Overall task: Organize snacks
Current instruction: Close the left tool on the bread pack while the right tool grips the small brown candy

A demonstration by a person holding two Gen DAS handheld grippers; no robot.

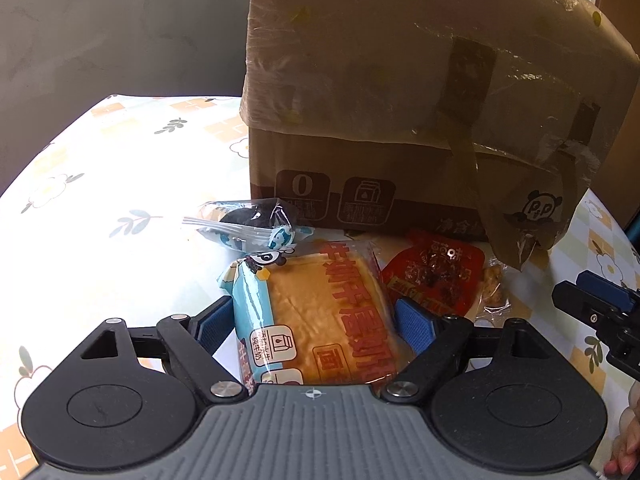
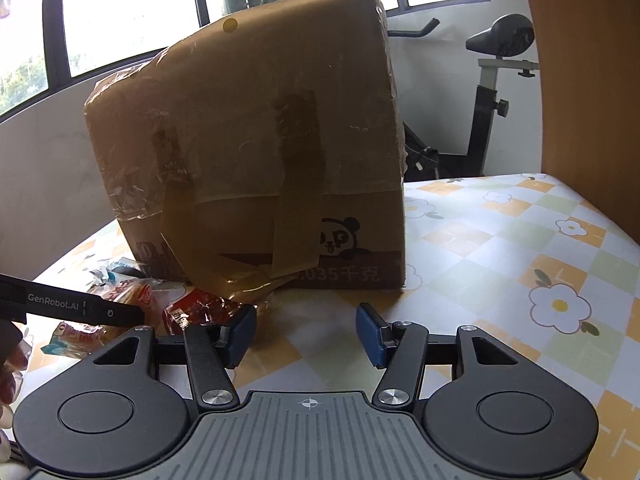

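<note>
The left gripper (image 1: 314,320) is spread wide, its blue pads (image 1: 414,326) standing either side of a bread packet (image 1: 320,320) without pressing it; the packet lies flat on the table (image 1: 100,200). The packet's long axis runs from the gripper body away toward the cardboard box (image 1: 400,100), leaning slightly left at the far end (red lettering runs along its length, a blue strip down its left edge). Just beyond it, to the left, lies a small clear packet with a dark snack (image 1: 248,224), its long axis crosswise. To the right, a red snack packet (image 1: 436,276) lies flat, touching the bread packet's edge and close to the box front. The right gripper (image 2: 306,334) is released, with nothing between its pads, over bare flowered tablecloth in front of the box. The taped box stands upright behind all three snacks.
</note>
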